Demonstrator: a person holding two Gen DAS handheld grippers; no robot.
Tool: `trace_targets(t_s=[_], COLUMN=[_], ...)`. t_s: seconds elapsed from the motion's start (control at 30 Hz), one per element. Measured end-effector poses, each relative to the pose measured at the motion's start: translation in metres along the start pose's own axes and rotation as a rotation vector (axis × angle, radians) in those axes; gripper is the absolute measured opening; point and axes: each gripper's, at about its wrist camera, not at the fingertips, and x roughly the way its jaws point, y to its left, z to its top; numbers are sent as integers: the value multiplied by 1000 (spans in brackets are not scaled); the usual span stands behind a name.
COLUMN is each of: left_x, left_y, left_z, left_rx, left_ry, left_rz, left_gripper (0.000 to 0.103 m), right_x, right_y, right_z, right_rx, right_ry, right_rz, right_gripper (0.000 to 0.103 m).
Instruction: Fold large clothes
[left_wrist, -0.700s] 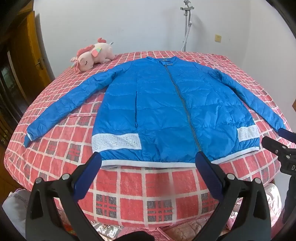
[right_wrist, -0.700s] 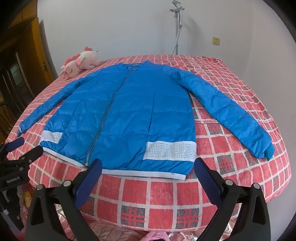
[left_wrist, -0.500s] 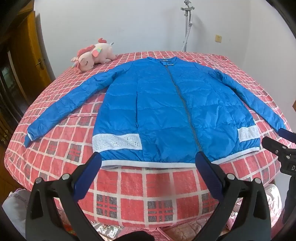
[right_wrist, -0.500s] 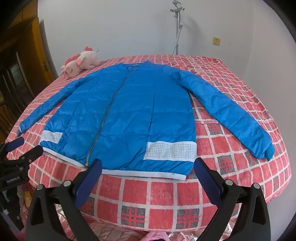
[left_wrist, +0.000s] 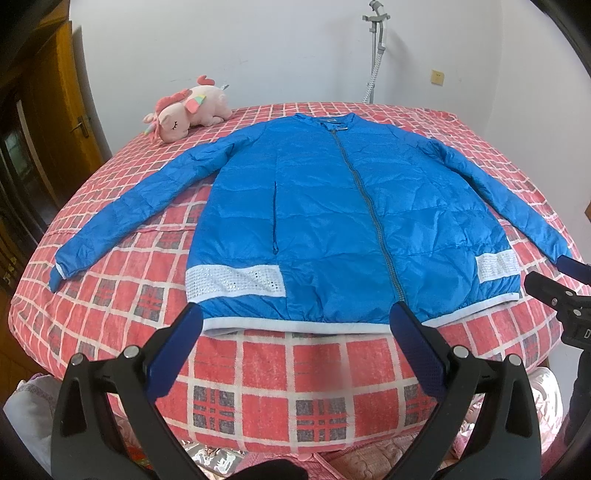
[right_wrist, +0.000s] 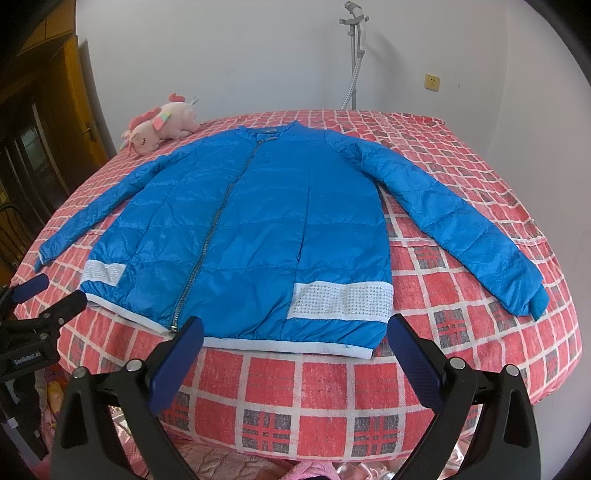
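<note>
Nearest, the left gripper (left_wrist: 295, 332) and right gripper (right_wrist: 295, 336) both hang spread wide with nothing between their blue-padded fingers, just short of the hem. Beyond them the quilted blue zip-up jacket with white mesh hem panels (left_wrist: 343, 221) lies flat, front up, on the red-and-white checked bedspread (left_wrist: 280, 373), sleeves angled toward 8 and 4 o'clock. At 11 o'clock, apparently clear of the sleeve, rests a pink plush unicorn (left_wrist: 188, 110).

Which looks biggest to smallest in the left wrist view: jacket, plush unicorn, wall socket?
1. blue jacket, by far the largest
2. plush unicorn
3. wall socket, smallest

Unicorn and socket sit farther from the camera, so they look smaller than they are.
</note>
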Motion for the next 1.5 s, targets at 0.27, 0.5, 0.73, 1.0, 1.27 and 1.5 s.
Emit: trace_targets(t_s=[0.27,0.5,0.73,1.0,1.27,1.5], left_x=[1,1,1,1,2,1], left_y=[2,3,3,10,12,11], left_z=[0,0,0,-2,-2,-2], left_rx=[-1,-1,-1,-6,-6,-5], left_ry=[-1,-2,-3,-5,-6,-6], left_rz=[0,3,1,4,7,5], left_gripper=[100,100,100,100,100,100], right_x=[-1,-1,1,1,1,1], right_y=[1,0,1,1,1,0], right_z=[0,-1,1,1,1,1], right_rx=[0,1,-1,0,-1,0], right_ry=[-1,0,-1,-1,-1,-1], right_rz=[2,2,0,2,2,3], right_gripper=[99,99,99,99,99,99])
